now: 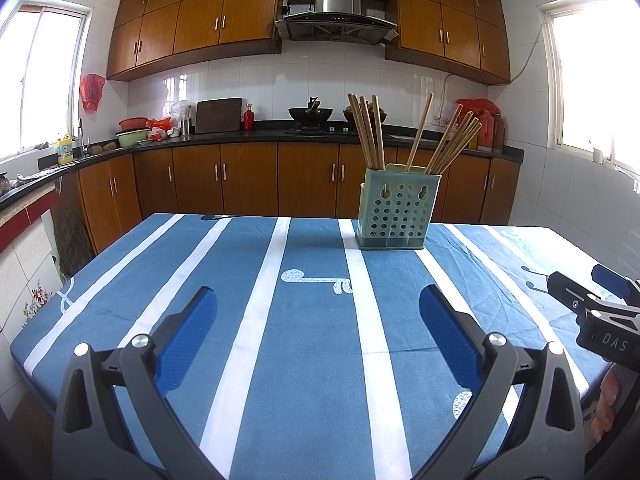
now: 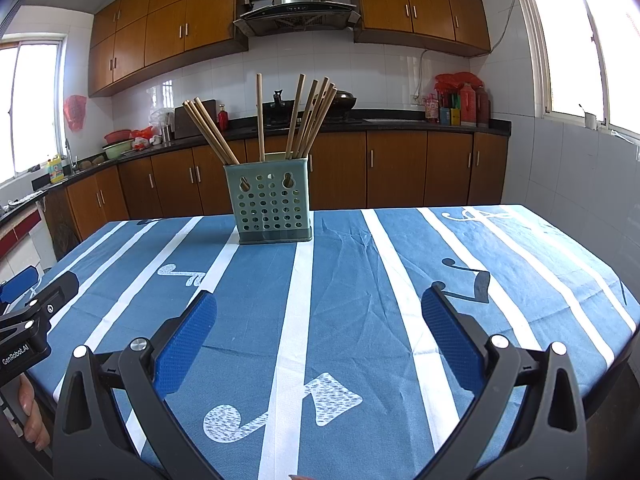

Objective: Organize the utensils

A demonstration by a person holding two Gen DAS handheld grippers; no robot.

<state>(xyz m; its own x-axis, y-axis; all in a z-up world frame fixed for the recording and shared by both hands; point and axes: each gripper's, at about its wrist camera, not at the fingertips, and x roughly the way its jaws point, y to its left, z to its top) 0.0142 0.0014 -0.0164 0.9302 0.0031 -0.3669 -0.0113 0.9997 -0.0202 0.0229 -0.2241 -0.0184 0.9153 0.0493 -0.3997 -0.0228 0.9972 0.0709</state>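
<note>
A pale green perforated utensil holder (image 1: pixel 394 210) (image 2: pixel 269 204) stands upright near the table's far edge. Several wooden chopsticks (image 1: pixel 370 132) (image 2: pixel 308 118) lean out of its top in separate bunches. My left gripper (image 1: pixel 318 320) hovers open over the near part of the tablecloth, nothing between its blue pads. Low over the cloth, my right gripper (image 2: pixel 318 322) is open and empty too, well short of the holder. Each gripper shows at the edge of the other's view: the right one (image 1: pixel 592 294), the left one (image 2: pixel 28 292).
The table (image 1: pixel 160 280) (image 2: pixel 520 264) wears a blue cloth with white stripes and music notes. Behind it runs a kitchen counter (image 1: pixel 260 134) with a wok, bowls, bottles and brown cabinets. A hand (image 1: pixel 606 404) holds the right gripper's handle.
</note>
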